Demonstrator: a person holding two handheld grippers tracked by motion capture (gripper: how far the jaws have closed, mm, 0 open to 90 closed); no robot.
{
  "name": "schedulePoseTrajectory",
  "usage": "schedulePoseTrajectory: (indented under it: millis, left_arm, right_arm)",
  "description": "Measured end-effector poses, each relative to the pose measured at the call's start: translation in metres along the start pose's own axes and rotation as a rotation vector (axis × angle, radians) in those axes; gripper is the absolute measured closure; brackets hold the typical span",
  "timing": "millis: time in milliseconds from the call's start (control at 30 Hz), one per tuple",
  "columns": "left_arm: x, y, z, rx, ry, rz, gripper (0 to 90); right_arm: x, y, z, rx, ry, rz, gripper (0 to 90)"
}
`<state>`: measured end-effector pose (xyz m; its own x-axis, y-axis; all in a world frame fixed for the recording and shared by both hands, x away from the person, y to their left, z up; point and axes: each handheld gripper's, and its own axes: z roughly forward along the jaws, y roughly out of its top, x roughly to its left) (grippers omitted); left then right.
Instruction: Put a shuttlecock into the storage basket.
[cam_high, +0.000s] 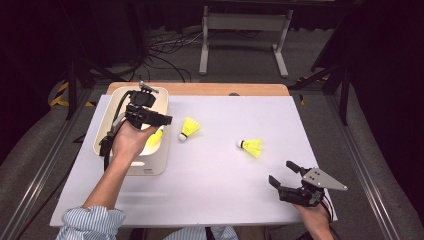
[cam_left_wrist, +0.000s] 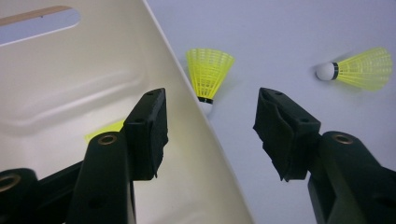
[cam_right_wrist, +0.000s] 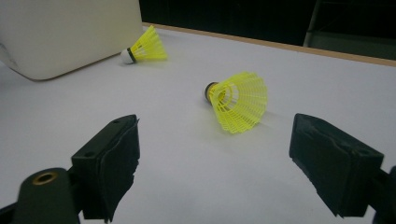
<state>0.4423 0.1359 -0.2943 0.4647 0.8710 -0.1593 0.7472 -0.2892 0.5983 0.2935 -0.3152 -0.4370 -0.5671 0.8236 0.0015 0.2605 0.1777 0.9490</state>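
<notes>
Yellow mesh skirts and small white cork heads: these shuttlecocks weigh next to nothing, I judge, and will roll or skid at a careless nudge. One shuttle (cam_high: 155, 138) already lies in the bin (cam_high: 159, 165), a sliver of it showing past my left hand (cam_high: 129, 140). My left gripper (cam_left_wrist: 210, 128) hangs over the bin's right wall with its jaws spread and nothing between them.

Just beside that wall, on the white table (cam_high: 210, 195), lies the near shuttle (cam_high: 189, 128), head toward me and skirt fanned away. The far shuttle (cam_high: 251, 147) rests on its side near the middle of the table, well apart from the bin, with its head pointing left in the high view. My right gripper (cam_right_wrist: 215, 168) sits low on the table in front of it, jaws wide and empty, with the open skirt facing me.

The skirt looks springy but thin, so a hard pinch could dent the ribs. I think the best hold is at the head or the narrow neck, where the skirt is stiffest. A light squeeze should do, since the plastic looks slick. Coming in from the side may help, so the pads straddle the neck rather than push the shuttle away.
</notes>
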Motion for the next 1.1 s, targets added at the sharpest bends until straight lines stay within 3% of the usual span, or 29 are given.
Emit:
schedulePoseTrajectory:
  millis: [267,567,1100]
  left_arm:
    - [-0.015,0.002,0.006,0.000,-0.022,0.034,44.6]
    - [-0.027,0.004,0.014,0.002,-0.045,0.044,44.3]
    - [-0.041,0.008,0.025,0.024,-0.043,0.078,44.1]
  right_arm:
    - [0.000,0.000,0.000,0.000,0.001,0.000,16.8]
    - [0.000,0.000,0.000,0.000,0.002,0.000,16.8]
    - [0.000,0.000,0.000,-0.001,0.004,-0.001,16.8]
